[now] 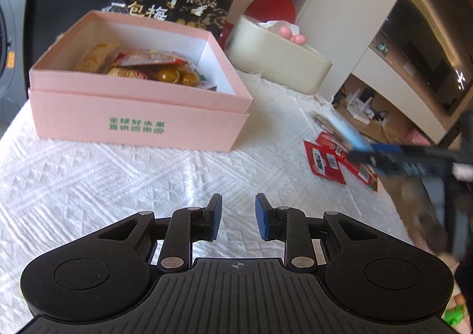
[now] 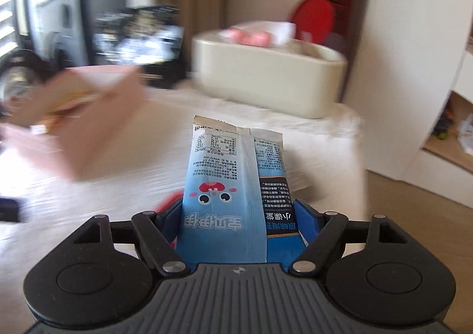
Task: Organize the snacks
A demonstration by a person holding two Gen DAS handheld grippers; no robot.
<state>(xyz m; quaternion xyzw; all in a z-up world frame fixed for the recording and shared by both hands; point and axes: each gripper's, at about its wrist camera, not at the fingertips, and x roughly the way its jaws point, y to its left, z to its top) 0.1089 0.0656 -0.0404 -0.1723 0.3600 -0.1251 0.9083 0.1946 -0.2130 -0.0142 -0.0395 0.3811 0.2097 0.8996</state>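
Right tongs (image 2: 238, 216) pinch a blue snack packet (image 2: 233, 186) above the counter (image 1: 118, 174), right of the pink snack box (image 1: 139, 127); left tongs (image 1: 239, 216) stand spread, holding nothing.

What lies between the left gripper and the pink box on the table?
Only bare white tablecloth, seen in the left wrist view. Nothing stands between the open left gripper and the pink box.

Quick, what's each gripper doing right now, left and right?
Left gripper: open, holding nothing, above the white tablecloth.
Right gripper: shut on the blue snack packet.
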